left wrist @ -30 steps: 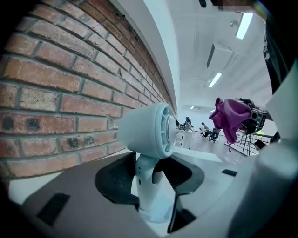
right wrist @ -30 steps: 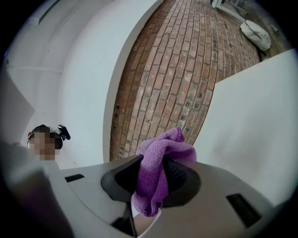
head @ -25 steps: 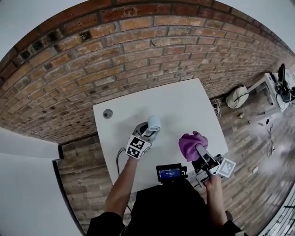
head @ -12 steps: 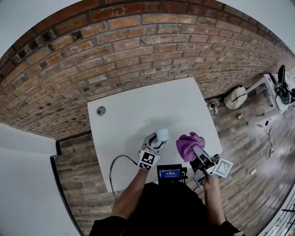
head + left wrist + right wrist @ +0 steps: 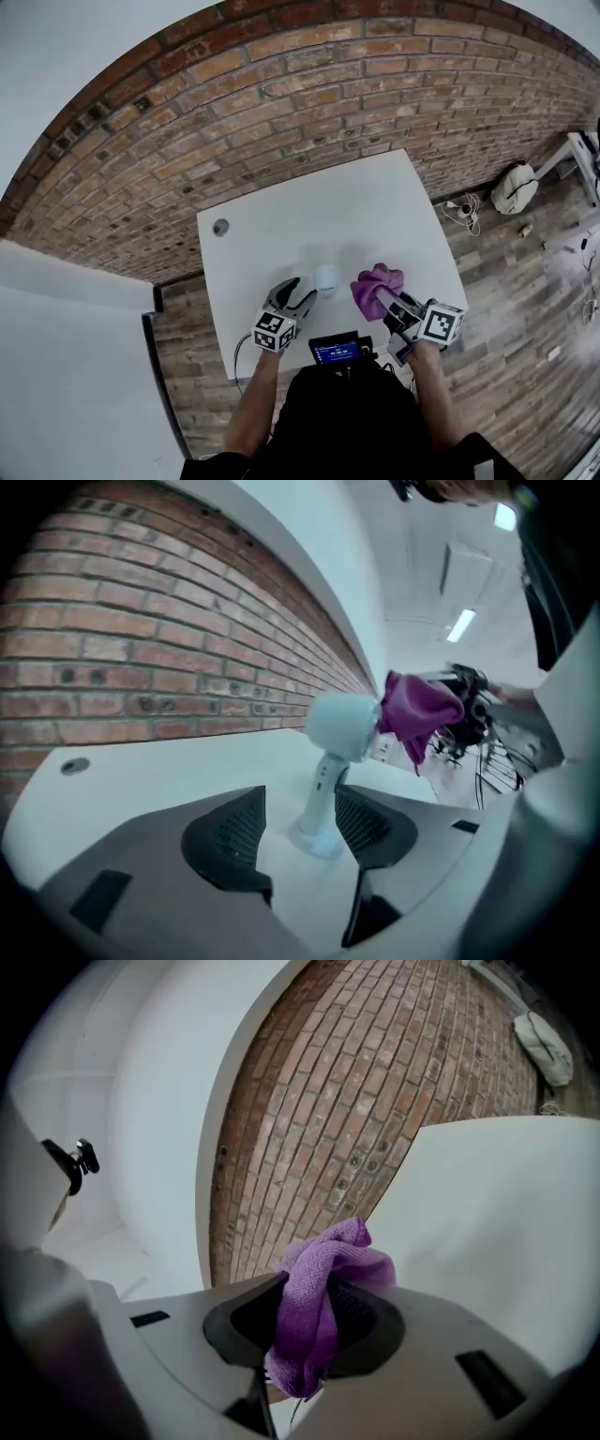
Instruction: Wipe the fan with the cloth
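Purple cloth (image 5: 376, 287) (image 5: 323, 1288), bunched into a wad, is clamped between the jaws of the right gripper (image 5: 386, 301) (image 5: 309, 1314). Its folds bulge above the pads and a tail hangs below them. The fan (image 5: 326, 278) (image 5: 340, 729) is a small pale unit with a rounded head, a slim stem and a round foot. It stands upright on the white table (image 5: 281, 234) (image 5: 159, 775) (image 5: 506, 1204), near the edge closest to the person. In the head view the cloth lies just to the right of the fan's head. In the left gripper view the two overlap, so contact cannot be confirmed.

The left gripper (image 5: 296, 296) (image 5: 298, 819) sits just in front of the fan with its jaws apart, and they have just been opening. The fan's stem and foot show in the gap between them, but neither pad presses on the fan. Each gripper carries a marker cube, left (image 5: 273, 332) and right (image 5: 442, 323).

A round grey cap (image 5: 220, 227) (image 5: 75, 767) sits in the table's far left corner. A brick wall (image 5: 234, 122) (image 5: 375, 1119) rises behind the table, and a small lit screen (image 5: 339, 352) shows at the person's chest. A pale bag (image 5: 517, 187) (image 5: 544, 1046) rests on the wooden floor (image 5: 506, 281) to the right.
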Tool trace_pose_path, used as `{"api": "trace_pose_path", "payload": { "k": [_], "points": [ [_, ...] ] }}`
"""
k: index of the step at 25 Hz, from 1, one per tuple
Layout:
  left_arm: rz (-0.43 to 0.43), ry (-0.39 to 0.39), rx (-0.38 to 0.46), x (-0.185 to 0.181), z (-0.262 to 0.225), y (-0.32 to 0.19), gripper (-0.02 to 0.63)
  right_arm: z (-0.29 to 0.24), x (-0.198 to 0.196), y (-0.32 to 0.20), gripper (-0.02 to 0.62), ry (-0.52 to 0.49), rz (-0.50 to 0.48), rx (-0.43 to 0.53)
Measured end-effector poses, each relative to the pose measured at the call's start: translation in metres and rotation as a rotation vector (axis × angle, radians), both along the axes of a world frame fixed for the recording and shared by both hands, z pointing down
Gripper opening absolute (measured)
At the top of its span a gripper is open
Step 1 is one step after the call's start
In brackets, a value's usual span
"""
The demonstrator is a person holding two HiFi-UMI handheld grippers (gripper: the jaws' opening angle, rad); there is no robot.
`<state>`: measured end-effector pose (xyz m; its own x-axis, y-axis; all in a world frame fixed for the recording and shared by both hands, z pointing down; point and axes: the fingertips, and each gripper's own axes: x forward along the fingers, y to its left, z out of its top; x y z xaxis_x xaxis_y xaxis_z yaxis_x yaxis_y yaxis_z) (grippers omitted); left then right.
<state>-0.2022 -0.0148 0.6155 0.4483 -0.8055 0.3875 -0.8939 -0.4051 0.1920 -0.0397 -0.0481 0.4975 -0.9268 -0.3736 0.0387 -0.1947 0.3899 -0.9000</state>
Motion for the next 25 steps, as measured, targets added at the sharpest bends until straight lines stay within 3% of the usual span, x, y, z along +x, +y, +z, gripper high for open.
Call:
{"api": "trace_pose_path", "payload": {
  "k": [2,4,7,9,12,15,18,22,25],
  "points": [
    [-0.086,0.020,0.004,-0.020,-0.024,0.003,0.235,0.008,-0.006,-0.003,0.094,0.040,-0.032,0.016],
    [-0.098,0.003,0.039,-0.021,-0.059,0.001,0.158,0.015,-0.016,-0.008,0.094,0.074,-0.059,0.037],
    [-0.053,-0.051,0.051,0.000,-0.100,-0.009,0.072,0.009,-0.045,-0.020,0.094,0.053,-0.098,0.100],
    [0.003,-0.111,0.013,0.019,-0.106,-0.012,0.051,0.001,-0.069,-0.023,0.094,0.023,-0.124,0.148],
    [0.061,-0.165,-0.053,0.041,-0.095,-0.015,0.030,0.009,-0.092,-0.024,0.094,0.058,-0.156,0.190],
    [0.061,-0.167,-0.091,0.044,-0.092,-0.017,0.006,0.033,-0.095,-0.023,0.094,0.099,-0.154,0.174],
    [0.090,-0.208,-0.117,0.045,-0.092,-0.017,0.006,0.064,-0.085,-0.030,0.094,0.144,-0.117,0.136],
    [0.113,-0.273,-0.154,0.046,-0.090,-0.015,0.006,0.117,-0.077,-0.020,0.094,0.253,-0.140,0.043],
    [0.136,-0.317,-0.179,0.048,-0.089,-0.016,0.006,0.111,-0.068,-0.025,0.094,0.216,-0.094,-0.002]
  ]
}}
